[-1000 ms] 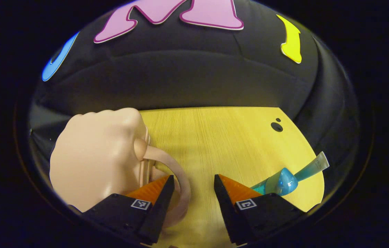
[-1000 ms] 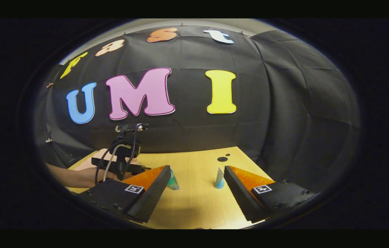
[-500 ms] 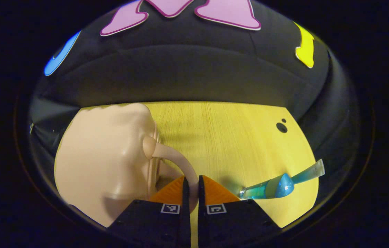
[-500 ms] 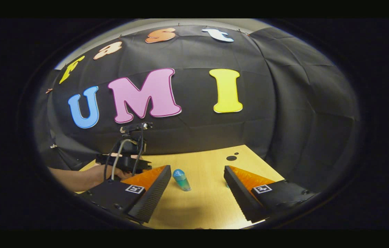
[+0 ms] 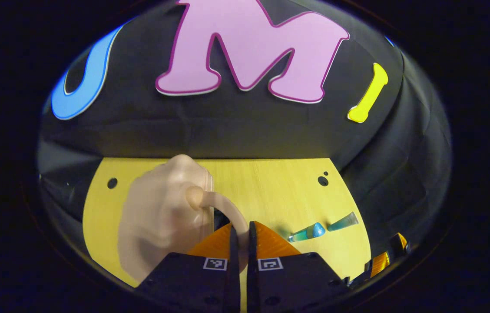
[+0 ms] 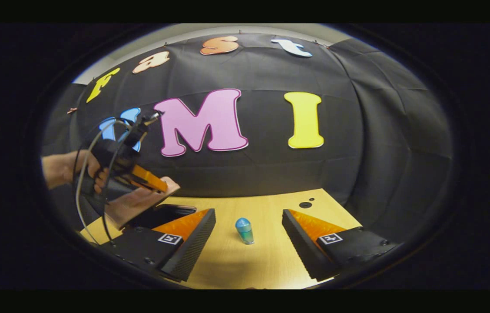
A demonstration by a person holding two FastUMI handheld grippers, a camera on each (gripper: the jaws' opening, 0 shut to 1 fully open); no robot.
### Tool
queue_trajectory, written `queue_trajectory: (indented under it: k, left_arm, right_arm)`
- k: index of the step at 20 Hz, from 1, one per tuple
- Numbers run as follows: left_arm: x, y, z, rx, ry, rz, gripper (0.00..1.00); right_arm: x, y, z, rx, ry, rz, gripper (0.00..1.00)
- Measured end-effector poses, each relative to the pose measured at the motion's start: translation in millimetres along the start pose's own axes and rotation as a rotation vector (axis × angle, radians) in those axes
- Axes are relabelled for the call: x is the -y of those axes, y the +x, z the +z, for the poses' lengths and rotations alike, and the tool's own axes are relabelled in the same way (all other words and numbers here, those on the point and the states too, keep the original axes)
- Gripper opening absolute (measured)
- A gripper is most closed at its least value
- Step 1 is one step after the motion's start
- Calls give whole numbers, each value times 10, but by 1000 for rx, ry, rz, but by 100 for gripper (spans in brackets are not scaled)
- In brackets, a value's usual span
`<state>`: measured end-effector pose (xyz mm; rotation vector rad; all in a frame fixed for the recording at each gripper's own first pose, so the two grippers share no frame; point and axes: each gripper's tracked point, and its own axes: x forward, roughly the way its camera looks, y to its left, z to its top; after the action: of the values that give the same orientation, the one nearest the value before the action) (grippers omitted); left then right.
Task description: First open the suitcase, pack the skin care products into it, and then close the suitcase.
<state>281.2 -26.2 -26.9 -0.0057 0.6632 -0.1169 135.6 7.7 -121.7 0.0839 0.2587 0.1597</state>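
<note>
In the left gripper view, the beige suitcase [image 5: 162,217] is at the left on the wooden table [image 5: 271,191], with its lid raised off the base. The left gripper [image 5: 240,243] has its two fingers clamped on the suitcase handle [image 5: 227,208]. To the right of it, two blue skin care tubes [image 5: 308,232] lie on the table, well apart from the fingers. In the right gripper view, the right gripper [image 6: 249,243] has its fingers wide apart and holds nothing; one blue tube [image 6: 244,230] stands between them, a little ahead.
</note>
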Motion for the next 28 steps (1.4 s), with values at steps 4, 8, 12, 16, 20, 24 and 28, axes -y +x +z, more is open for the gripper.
queue_trajectory:
  k: [4,8,12,16,20,24,28]
  left_arm:
    - [-737,-380,224,0,-11,43,11]
    - [-1790,-634,275,8,13,157,11]
    - [-2962,-735,170,9,106,337,11]
    - [-3922,-449,-229,-9,189,451,14]
    - [-4620,-33,-749,-41,68,460,10]
    - [-4890,311,-1158,-82,54,451,11]
    - [-5050,628,-1460,-80,15,427,10]
  right_arm:
    - [-71,47,59,4,-62,4,98]
    - [-107,43,123,16,-102,-43,98]
    - [-221,14,115,22,-123,-78,98]
    - [-432,70,5,7,-98,-96,97]
    - [-714,160,-246,-25,-168,-56,98]
    - [-941,194,-557,-61,-162,-23,97]
    - [-1033,192,-739,-79,-214,-2,96]
